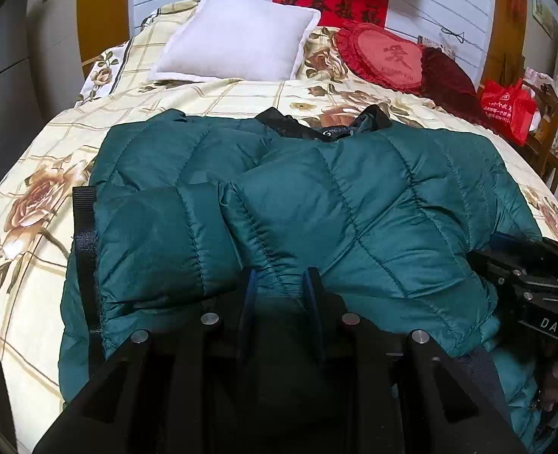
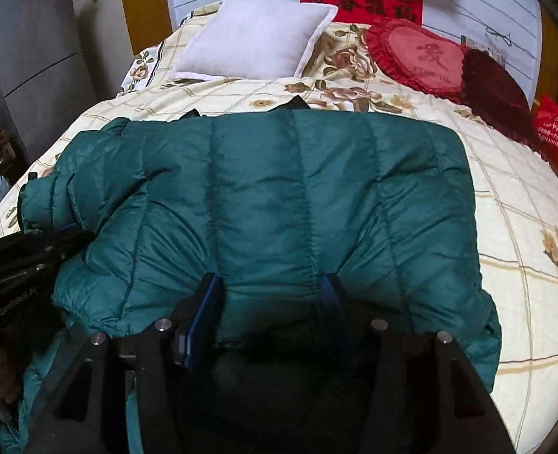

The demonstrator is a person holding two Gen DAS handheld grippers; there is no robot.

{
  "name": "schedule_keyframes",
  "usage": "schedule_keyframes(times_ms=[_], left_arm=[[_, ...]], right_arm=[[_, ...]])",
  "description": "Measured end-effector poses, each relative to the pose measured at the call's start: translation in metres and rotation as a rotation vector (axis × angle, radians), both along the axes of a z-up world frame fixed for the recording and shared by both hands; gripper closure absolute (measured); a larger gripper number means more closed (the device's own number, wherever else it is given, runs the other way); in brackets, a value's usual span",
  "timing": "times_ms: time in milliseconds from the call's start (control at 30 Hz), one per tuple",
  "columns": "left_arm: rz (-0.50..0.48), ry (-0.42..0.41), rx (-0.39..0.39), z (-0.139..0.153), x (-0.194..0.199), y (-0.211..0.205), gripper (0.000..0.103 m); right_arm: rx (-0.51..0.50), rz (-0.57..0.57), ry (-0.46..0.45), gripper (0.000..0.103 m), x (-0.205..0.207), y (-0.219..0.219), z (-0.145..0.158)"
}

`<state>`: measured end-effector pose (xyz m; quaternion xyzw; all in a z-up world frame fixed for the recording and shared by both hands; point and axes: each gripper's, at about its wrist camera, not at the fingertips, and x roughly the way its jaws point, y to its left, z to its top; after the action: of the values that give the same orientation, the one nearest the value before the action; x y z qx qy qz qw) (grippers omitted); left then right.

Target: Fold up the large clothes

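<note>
While the teal down jacket [image 1: 297, 196] lies spread across the bed [image 1: 33, 196], folded over itself, the left tongs [image 1: 280, 283] sit narrowly parted with a bunched fold between them, and the right tongs [image 2: 271, 291] stand wide apart around a puffy section near its lower edge.

Both wrist views look down close over the green jacket [image 1: 316, 196] toward the headboard, sharing the white pillow [image 2: 256, 38].
</note>
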<state>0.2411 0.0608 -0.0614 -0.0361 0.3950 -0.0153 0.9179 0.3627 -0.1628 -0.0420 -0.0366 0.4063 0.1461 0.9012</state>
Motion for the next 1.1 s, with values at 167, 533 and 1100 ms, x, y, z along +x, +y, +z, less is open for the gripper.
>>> schedule_keyframes(times_ms=[167,533,1100], left_arm=[[-0.008,-0.011,-0.004,0.003,-0.005,0.002,0.088],[-0.01,-0.026,-0.052,0.001,-0.003,0.007,0.088],[-0.013,-0.02,-0.032,-0.001,-0.001,0.006,0.087]], right_arm=[[-0.003,-0.007,-0.011,0.045,-0.003,0.002,0.0],[-0.005,-0.009,-0.018,0.045,-0.007,0.004,0.0],[-0.006,-0.013,-0.02,0.045,-0.008,0.004,0.0]])
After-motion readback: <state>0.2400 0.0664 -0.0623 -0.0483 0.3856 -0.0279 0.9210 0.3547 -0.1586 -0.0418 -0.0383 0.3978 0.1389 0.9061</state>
